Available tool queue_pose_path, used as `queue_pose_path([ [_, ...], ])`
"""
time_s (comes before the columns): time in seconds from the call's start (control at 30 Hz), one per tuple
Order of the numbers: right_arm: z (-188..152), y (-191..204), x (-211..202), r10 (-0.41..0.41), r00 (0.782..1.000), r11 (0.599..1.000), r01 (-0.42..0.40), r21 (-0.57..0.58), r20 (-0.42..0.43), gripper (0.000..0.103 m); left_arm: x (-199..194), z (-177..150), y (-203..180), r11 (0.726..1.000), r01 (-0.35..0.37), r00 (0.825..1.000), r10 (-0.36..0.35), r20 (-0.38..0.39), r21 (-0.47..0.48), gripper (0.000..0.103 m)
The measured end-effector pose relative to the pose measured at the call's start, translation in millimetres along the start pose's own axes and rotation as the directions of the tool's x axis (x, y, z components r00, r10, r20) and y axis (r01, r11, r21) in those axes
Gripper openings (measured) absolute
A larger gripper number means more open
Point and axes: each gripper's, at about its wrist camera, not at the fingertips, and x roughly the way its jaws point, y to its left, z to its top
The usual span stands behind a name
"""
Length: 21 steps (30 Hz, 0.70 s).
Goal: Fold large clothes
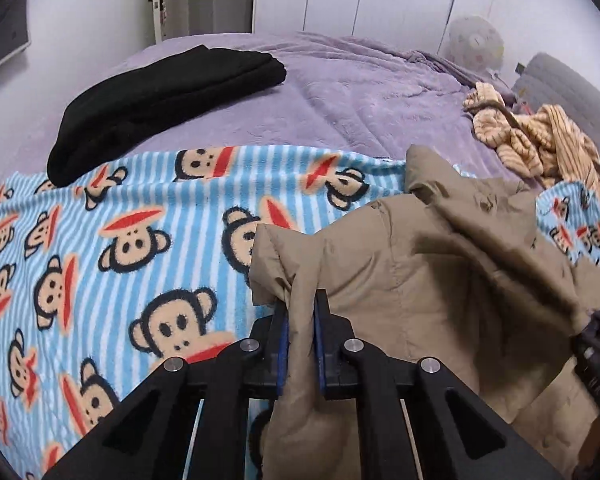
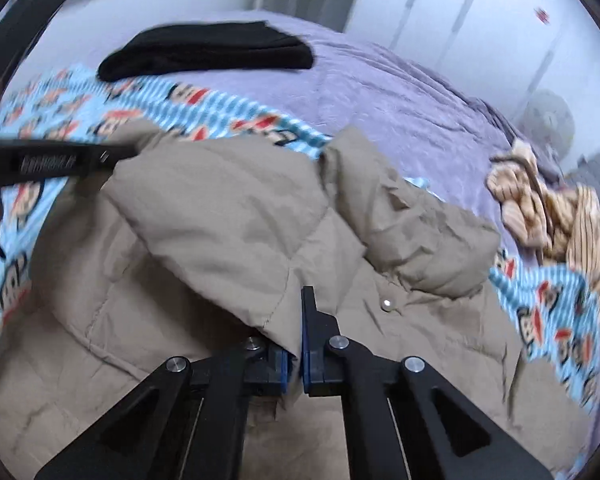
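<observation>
The left tool is clamped on a bunched fold of the tan coat, the fabric squeezed between its blue pads and spilling below them. The coat lies rumpled on a blue striped monkey blanket spread over a purple bed. A folded black garment rests at the blanket's far edge, partly on the purple cover. A striped beige garment is heaped at the right. The right tool shows at the right edge, beside the coat.
</observation>
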Motion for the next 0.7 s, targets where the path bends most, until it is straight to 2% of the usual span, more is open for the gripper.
queue_pose_path([
  [0.07,-11.0,-42.5,-2.4,0.034,0.999,0.976,-0.034,0.214,0.005,0.004,10.1,-4.3,3.0,1.0,-0.007,1.0,0.007,-0.024,-0.008,0.012],
  [0.13,-37.8,-93.4,7.8,0.145,0.989,0.863,-0.123,0.49,-0.007,0.005,17.5,-15.2,11.2,0.999,-0.015,0.999,0.013,-0.045,-0.04,0.012],
  [0.17,-55.9,-115.4,18.6,0.202,0.979,0.778,-0.15,0.61,-0.018,0.005,21.1,-19.2,12.6,0.998,-0.031,0.998,0.028,-0.055,-0.052,0.012],
  [0.2,-73.1,-130.7,31.3,0.251,0.967,0.704,-0.156,0.693,-0.037,0.005,23.5,-20.8,13.2,0.997,-0.046,0.997,0.042,-0.062,-0.059,0.013],
  [0.27,-97.7,-145.4,49.2,0.34,0.94,0.592,-0.182,0.785,-0.039,0.005,23.8,-21.6,13.5,0.995,-0.073,0.996,0.068,-0.065,-0.067,0.014],
  [0.33,-113.2,-154.0,55.9,0.42,0.907,0.489,-0.231,0.841,0.005,0.008,17.5,-20.5,14.2,0.991,-0.12,0.991,0.115,-0.072,-0.064,0.028],
  [0.37,-116.4,-157.0,54.9,0.443,0.896,0.46,-0.244,0.854,0.018,0.013,11.2,-18.2,16.2,0.986,-0.154,0.987,0.15,-0.066,-0.063,0.043],
  [0.4,-117.6,-159.7,51.6,0.453,0.892,0.455,-0.235,0.859,0.004,0.02,0.8,-15.8,20.2,0.981,-0.181,0.983,0.178,-0.043,-0.066,0.055],
  [0.47,-118.2,-164.3,39.4,0.458,0.889,0.473,-0.22,0.853,-0.025,0.023,-23.4,-12.0,30.6,0.979,-0.184,0.982,0.186,0.016,-0.089,0.055],
  [0.53,-118.0,-170.0,22.3,0.445,0.895,0.512,-0.217,0.831,-0.041,0.023,-41.0,-7.9,42.7,0.981,-0.147,0.988,0.152,0.03,-0.126,0.055],
  [0.6,-112.9,-175.6,1.3,0.382,0.924,0.583,-0.217,0.783,-0.029,0.023,-47.9,-6.0,45.4,0.987,-0.069,0.997,0.073,0.022,-0.142,0.055],
  [0.63,-104.8,-177.9,-8.4,0.347,0.938,0.632,-0.22,0.743,-0.016,0.023,-46.6,-6.5,40.9,0.99,-0.04,0.999,0.041,0.006,-0.133,0.055],
  [0.7,-83.2,-177.8,-11.1,0.318,0.948,0.705,-0.236,0.669,-0.001,0.023,-39.4,-14.4,21.5,0.996,-0.015,0.999,0.012,-0.031,-0.089,0.055],
])
